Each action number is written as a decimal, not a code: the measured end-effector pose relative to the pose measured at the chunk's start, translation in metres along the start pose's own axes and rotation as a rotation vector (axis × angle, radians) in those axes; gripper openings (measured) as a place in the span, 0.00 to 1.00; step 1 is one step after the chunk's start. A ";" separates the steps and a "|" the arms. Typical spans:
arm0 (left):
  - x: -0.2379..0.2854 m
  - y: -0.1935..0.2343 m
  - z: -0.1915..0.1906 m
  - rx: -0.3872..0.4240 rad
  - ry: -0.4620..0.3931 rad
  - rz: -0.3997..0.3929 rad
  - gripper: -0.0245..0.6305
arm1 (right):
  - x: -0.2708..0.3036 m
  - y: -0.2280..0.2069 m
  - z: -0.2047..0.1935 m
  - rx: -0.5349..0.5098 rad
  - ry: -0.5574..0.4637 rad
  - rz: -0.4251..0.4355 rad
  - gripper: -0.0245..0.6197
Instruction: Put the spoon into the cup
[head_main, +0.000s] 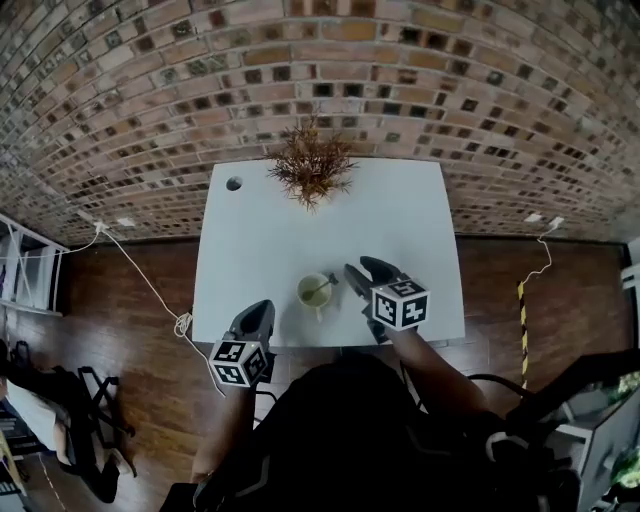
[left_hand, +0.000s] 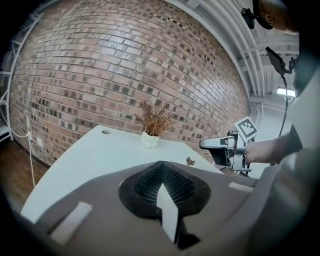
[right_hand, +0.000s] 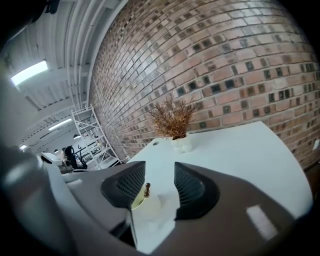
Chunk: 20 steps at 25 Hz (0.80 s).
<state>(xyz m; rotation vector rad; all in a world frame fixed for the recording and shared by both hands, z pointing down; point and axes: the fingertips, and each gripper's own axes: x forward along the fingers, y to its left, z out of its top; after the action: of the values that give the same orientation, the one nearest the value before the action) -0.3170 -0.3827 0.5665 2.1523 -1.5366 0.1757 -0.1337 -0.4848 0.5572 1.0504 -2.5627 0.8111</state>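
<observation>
A pale yellow-green cup (head_main: 314, 293) stands near the front edge of the white table (head_main: 260, 230). The spoon (head_main: 323, 288) rests inside it, handle leaning right. My right gripper (head_main: 362, 268) is just right of the cup, open, nothing between its jaws. In the right gripper view the cup (right_hand: 144, 204) and the spoon's dark handle tip (right_hand: 147, 189) show low in the gap of that gripper (right_hand: 155, 184). My left gripper (head_main: 262, 312) hangs at the table's front edge, left of the cup, shut and empty. In the left gripper view (left_hand: 163, 176) the spoon's tip (left_hand: 190, 161) peeks over its body.
A dried plant in a white pot (head_main: 311, 168) stands at the table's far edge, before a brick wall. A round cable hole (head_main: 234, 184) sits at the far left corner. A white cable (head_main: 150, 290) trails over the wood floor at left.
</observation>
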 end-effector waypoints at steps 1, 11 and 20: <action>0.000 -0.005 0.004 -0.003 -0.008 -0.010 0.03 | -0.009 -0.005 0.005 0.010 -0.016 -0.019 0.33; -0.032 -0.054 0.024 -0.005 -0.121 -0.118 0.03 | -0.088 -0.004 0.012 0.037 -0.112 -0.148 0.05; -0.053 -0.114 0.021 0.006 -0.146 -0.225 0.03 | -0.161 0.005 0.007 0.006 -0.143 -0.175 0.05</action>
<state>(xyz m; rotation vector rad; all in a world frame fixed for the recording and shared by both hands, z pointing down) -0.2354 -0.3186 0.4933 2.3678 -1.3559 -0.0536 -0.0234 -0.3950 0.4813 1.3579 -2.5374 0.7223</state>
